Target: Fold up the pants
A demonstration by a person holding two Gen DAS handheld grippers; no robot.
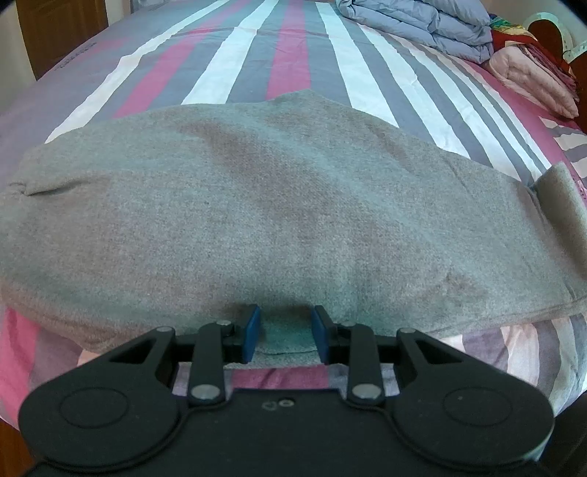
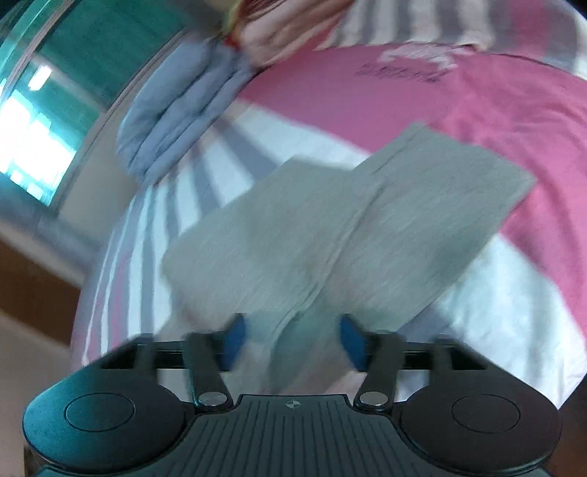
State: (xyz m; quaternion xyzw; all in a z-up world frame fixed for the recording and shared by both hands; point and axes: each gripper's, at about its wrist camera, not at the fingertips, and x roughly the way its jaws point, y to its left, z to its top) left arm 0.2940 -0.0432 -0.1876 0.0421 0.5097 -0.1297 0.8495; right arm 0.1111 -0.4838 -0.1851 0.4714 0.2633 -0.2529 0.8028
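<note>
1. Grey pants [image 1: 279, 205] lie flat on the striped bedsheet [image 1: 256, 55], filling the middle band of the left wrist view. Long axis runs left to right across that frame; a doubled layer shows at the right edge.
2. Left gripper [image 1: 284, 335] sits at the near long edge, lower centre of frame. Jaws narrow, blue pads [image 1: 251, 332] either side of a small tab of grey cloth. Whether the pads press on it I cannot tell.
3. Right wrist view is motion-blurred. The pants [image 2: 330, 238] run from bottom centre up to the right, a seam along that axis. Right gripper [image 2: 293, 343] stands wide apart, with cloth between the jaws but clear of the pads: judged released.
4. Judgement: the left gripper is the nearer to a usable hold; the fabric lies straight ahead of it, so a fold would carry the near edge away, across the short axis.
5. Folded blue quilt [image 1: 414, 25] lies upper right, well apart.
</note>
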